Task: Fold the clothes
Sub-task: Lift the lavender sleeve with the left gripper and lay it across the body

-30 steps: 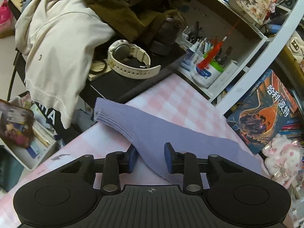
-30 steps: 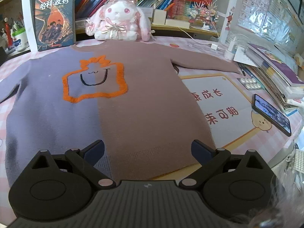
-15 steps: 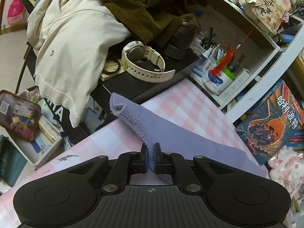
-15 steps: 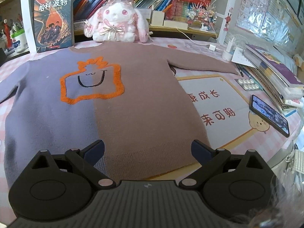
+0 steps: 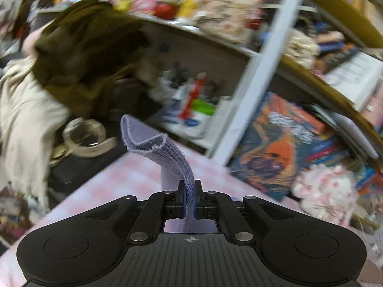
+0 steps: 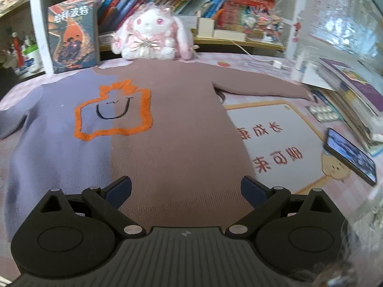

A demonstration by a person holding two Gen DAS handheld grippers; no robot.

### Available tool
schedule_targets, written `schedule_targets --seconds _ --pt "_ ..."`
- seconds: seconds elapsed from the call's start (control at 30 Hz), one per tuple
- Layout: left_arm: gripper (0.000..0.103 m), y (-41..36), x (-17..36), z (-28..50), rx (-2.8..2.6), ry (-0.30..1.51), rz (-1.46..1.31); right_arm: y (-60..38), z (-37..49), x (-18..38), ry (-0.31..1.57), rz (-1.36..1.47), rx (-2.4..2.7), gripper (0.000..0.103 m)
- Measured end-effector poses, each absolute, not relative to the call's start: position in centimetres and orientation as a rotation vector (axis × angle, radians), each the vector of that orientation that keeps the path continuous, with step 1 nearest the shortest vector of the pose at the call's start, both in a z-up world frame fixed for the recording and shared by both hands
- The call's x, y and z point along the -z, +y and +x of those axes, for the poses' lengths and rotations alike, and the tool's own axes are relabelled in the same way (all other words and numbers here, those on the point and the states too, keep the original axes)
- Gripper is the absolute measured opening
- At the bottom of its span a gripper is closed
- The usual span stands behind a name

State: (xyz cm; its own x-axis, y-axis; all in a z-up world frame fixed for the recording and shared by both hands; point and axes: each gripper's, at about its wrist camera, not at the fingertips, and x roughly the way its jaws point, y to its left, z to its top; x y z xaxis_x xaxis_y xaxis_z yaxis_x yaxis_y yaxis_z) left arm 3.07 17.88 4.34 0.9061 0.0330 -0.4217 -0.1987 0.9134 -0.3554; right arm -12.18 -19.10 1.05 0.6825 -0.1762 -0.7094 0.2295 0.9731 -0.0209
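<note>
A sweater (image 6: 148,129), lilac on its left half and brown on its right, with an orange outlined smiling shape, lies flat on the pink checked table. My left gripper (image 5: 189,199) is shut on the lilac sleeve (image 5: 167,153) and holds it lifted off the table, the cuff curling over above the fingers. My right gripper (image 6: 185,189) is open and empty, hovering over the sweater's bottom hem. The brown sleeve (image 6: 258,88) lies stretched out to the right.
A plush rabbit (image 6: 150,35) and an upright book (image 6: 71,38) stand behind the sweater, in front of a bookshelf. A phone (image 6: 349,157), a pill pack (image 6: 323,112) and stacked books (image 6: 354,91) lie at the right. Piled clothes (image 5: 71,55) and a watch (image 5: 88,138) sit left of the table.
My left gripper closed on the lilac sleeve, then lifted it up and swung right; that view is now blurred. My right gripper stayed open and drew slightly nearer the hem.
</note>
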Motion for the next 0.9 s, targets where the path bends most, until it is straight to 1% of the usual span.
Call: schedule_targets --seconds 0.23,0.43,0.73,0.9 --pt "0.003 8.9 -7.9 4.8 -0.036 0.402 -0.338 -24.1 -10.8 -1.1 0.795 0.103 0.114 0.098" --pt "0.003 0.6 -9.1 6.9 0.020 0.383 -0.289 -28.4 -9.5 -0.5 0.831 0.138 0.007 0.098" --pt "0.003 -9.2 -7.3 9.8 0.079 0.442 -0.233 -32.3 -8.8 0.3 0.857 0.132 -0.099 0.098" --pt "0.003 -12.8 -4.8 11.3 0.083 0.512 -0.187 -34.2 -8.8 0.7 0.869 0.134 -0.107 0.098"
